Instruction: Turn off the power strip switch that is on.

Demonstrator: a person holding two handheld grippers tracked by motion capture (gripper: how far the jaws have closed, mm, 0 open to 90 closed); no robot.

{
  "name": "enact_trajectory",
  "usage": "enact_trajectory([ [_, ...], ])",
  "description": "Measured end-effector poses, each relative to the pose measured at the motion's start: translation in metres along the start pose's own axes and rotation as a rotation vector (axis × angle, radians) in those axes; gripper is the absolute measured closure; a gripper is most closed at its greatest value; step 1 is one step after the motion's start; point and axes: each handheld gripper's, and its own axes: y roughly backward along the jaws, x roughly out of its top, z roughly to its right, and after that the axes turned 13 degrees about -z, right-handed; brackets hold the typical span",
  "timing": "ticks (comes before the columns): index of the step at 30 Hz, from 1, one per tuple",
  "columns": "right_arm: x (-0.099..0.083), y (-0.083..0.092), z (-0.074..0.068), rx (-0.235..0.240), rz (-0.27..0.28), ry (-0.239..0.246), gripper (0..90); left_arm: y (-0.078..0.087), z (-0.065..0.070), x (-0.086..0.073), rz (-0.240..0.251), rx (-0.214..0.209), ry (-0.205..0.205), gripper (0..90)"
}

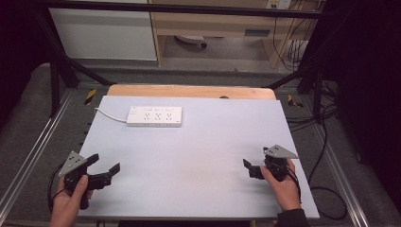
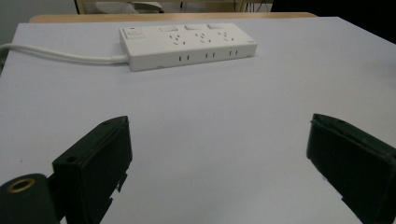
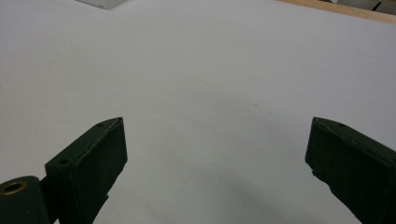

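A white power strip (image 1: 154, 116) with three sockets and switches lies flat at the back left of the pale table sheet (image 1: 198, 156). Its white cable (image 1: 109, 113) runs off to the left. My left gripper (image 1: 105, 162) is held low at the front left, its jaws wide apart and empty. In the left gripper view the left gripper (image 2: 219, 122) points at the power strip (image 2: 187, 45), well short of it. My right gripper (image 1: 254, 157) is at the front right, open and empty. The right gripper view has the right gripper (image 3: 217, 122) over bare sheet, with a corner of the power strip (image 3: 100, 3) at the top.
The sheet covers a wooden table whose far edge (image 1: 189, 91) shows behind the strip. Black frame posts (image 1: 56, 80) stand at both sides. Loose cables (image 1: 326, 189) lie on the floor to the right, and shelving (image 1: 213, 28) stands beyond the table.
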Motion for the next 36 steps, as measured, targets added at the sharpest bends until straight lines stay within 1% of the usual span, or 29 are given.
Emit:
enact_trajectory([
  [5, 0.001, 0.000, 0.001, 0.002, -0.020, 0.009, 6.5, -0.001, 0.000, 0.000, -0.012, -0.005, -0.003, 6.8],
  [13, 0.004, 0.001, 0.002, 0.017, -0.058, -0.008, 6.4, -0.001, 0.000, 0.000, -0.032, -0.011, -0.004, 6.8],
  [14, 0.005, 0.001, 0.003, 0.016, -0.068, -0.016, 6.6, -0.002, 0.001, -0.001, -0.038, -0.016, -0.002, 6.8],
  [15, 0.006, 0.000, 0.004, 0.011, -0.075, -0.012, 6.6, -0.003, 0.002, -0.001, -0.053, -0.017, -0.007, 6.5],
  [16, 0.007, 0.000, 0.004, 0.009, -0.084, -0.016, 6.5, -0.003, 0.002, -0.001, -0.053, -0.017, -0.007, 6.5],
  [18, 0.008, 0.000, 0.004, 0.017, -0.089, -0.025, 6.2, -0.003, 0.002, -0.001, -0.064, -0.015, -0.010, 6.5],
  [19, 0.009, 0.000, 0.004, 0.019, -0.096, -0.025, 6.1, -0.003, 0.002, 0.000, -0.070, -0.012, -0.008, 6.5],
  [21, 0.010, 0.000, 0.004, 0.020, -0.100, -0.020, 6.0, -0.003, 0.001, 0.002, -0.078, -0.010, 0.010, 6.7],
  [22, 0.010, -0.001, 0.004, 0.023, -0.103, -0.016, 5.8, -0.003, 0.001, 0.002, -0.078, -0.010, 0.010, 6.7],
  [23, 0.010, -0.002, 0.004, 0.023, -0.104, -0.011, 5.8, -0.003, 0.000, 0.004, -0.087, -0.013, 0.022, 6.7],
  [25, 0.010, -0.003, 0.003, 0.026, -0.112, -0.004, 5.8, -0.005, 0.001, 0.007, -0.110, -0.019, 0.026, 6.7],
  [26, 0.010, -0.003, 0.003, 0.026, -0.112, -0.004, 5.8, -0.005, 0.001, 0.007, -0.110, -0.019, 0.026, 6.7],
  [27, 0.010, -0.003, 0.003, 0.024, -0.116, 0.001, 5.7, -0.007, 0.002, 0.010, -0.128, -0.026, 0.024, 6.7],
  [28, 0.010, -0.004, 0.003, 0.026, -0.120, 0.000, 5.7, -0.007, 0.002, 0.010, -0.128, -0.026, 0.024, 6.7],
  [30, 0.010, -0.004, 0.003, 0.030, -0.120, 0.002, 5.6, -0.011, 0.004, 0.013, -0.139, -0.015, 0.011, 6.7],
  [32, 0.010, -0.004, 0.003, 0.031, -0.122, 0.005, 5.6, -0.015, 0.003, 0.016, -0.143, -0.001, 0.012, 6.9],
  [33, 0.010, -0.004, 0.001, 0.030, -0.122, 0.005, 5.6, -0.018, 0.002, 0.020, -0.153, 0.011, 0.011, 7.2],
  [34, 0.010, -0.004, 0.001, 0.032, -0.125, 0.006, 5.6, -0.018, 0.002, 0.020, -0.153, 0.011, 0.011, 7.2],
  [35, 0.009, -0.004, 0.000, 0.035, -0.125, 0.004, 5.6, -0.020, 0.001, 0.026, -0.163, 0.018, 0.002, 7.2],
  [36, 0.009, -0.004, 0.000, 0.035, -0.125, 0.004, 5.6, -0.020, 0.001, 0.026, -0.163, 0.018, 0.002, 7.2],
])
